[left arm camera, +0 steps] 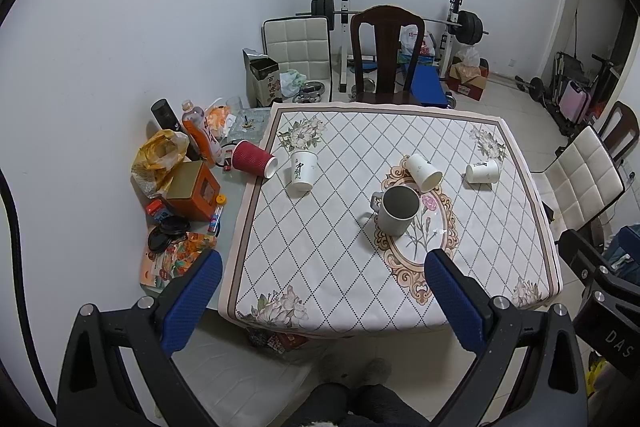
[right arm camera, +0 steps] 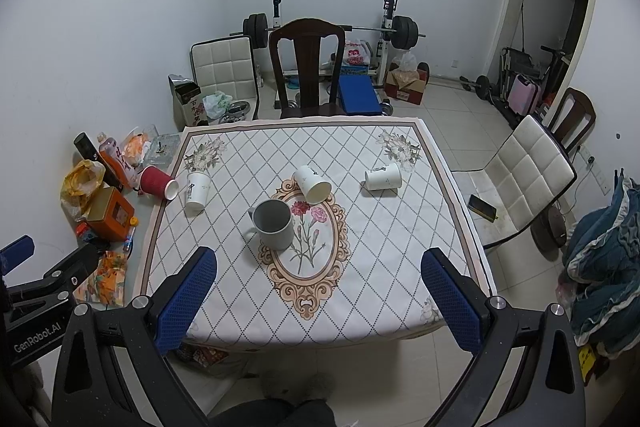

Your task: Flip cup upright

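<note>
A grey mug point(left arm camera: 396, 211) stands upright near the middle of the patterned tablecloth point(left arm camera: 320, 259); it also shows in the right wrist view point(right arm camera: 274, 225). A red paper cup point(left arm camera: 253, 159) point(right arm camera: 158, 182) lies on its side at the cloth's left edge. Three white paper cups lie tipped: one at the left point(left arm camera: 302, 171) point(right arm camera: 197, 190), one in the centre point(left arm camera: 424, 172) point(right arm camera: 312, 184), one at the right point(left arm camera: 483, 171) point(right arm camera: 383, 177). My left gripper point(left arm camera: 322, 301) and my right gripper point(right arm camera: 318, 301) are both open and empty, high above the table's near edge.
Clutter fills the bare table strip at the left: an orange box point(left arm camera: 194, 191), a bottle point(left arm camera: 200, 133), a yellow bag point(left arm camera: 160, 155). A dark wooden chair point(left arm camera: 386, 51) stands behind the table, a white padded chair point(right arm camera: 520, 179) at the right with a phone point(right arm camera: 483, 207) on it.
</note>
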A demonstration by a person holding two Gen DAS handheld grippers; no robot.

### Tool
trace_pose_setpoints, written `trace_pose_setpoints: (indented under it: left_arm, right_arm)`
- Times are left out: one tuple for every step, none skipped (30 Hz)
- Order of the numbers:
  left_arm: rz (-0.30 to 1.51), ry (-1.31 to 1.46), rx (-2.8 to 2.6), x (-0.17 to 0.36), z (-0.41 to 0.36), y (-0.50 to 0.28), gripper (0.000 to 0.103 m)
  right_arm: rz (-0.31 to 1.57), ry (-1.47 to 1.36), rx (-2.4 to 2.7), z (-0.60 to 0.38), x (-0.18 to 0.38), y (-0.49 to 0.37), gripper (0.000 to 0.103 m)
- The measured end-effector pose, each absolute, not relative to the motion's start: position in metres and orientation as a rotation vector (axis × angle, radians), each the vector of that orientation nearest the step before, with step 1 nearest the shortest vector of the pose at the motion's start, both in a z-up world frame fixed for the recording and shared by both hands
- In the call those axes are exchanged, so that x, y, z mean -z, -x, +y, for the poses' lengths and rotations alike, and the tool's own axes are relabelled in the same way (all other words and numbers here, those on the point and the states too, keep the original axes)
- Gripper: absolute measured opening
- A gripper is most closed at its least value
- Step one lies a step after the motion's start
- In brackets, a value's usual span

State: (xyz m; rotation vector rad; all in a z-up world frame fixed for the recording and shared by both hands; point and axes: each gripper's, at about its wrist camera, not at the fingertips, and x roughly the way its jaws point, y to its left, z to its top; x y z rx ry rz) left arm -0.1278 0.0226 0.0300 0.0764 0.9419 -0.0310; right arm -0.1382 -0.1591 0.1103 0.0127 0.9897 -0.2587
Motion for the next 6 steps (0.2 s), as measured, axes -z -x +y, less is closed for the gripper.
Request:
trace_pose_setpoints:
  left_arm:
    - [0.942, -0.075, 0.031, -0.0296, 0.0239, 0.1288, 0.103]
    - [0.941, -0.075, 0.032, -0.0301, 0.0235, 0.1275, 0.103]
    - [0.941, -0.078, 0.032, -0.0303, 0.0230, 0.1272, 0.103]
    - [0.943, -0.079, 0.030, -0.0303, 0.0226, 0.1267, 0.103]
    - [0.944, -0.077, 0.028, -0.0305, 0.0231, 0.1267, 0.103]
    - [0.944, -0.072, 0.028, -0.0308, 0.0230, 0.1264, 0.103]
  right_arm:
    - [0.989, -0.013, 0.259, -0.1597, -0.1099, 0.1386, 0.103]
    - [0.989, -0.013, 0.260, -0.1596, -0.1102, 0.1379, 0.103]
    - [0.989, -0.014, 0.259, -0.1596, -0.1106, 0.1375, 0.103]
    - [0.990, -0.014, 0.259, -0.1602, -0.1100, 0.1376, 0.103]
    - [0.990, -0.013, 0.260, -0.1598, -0.1103, 0.1376, 0.103]
    - [0.990, -0.014, 0.260, -0.1596, -0.1107, 0.1375, 0.103]
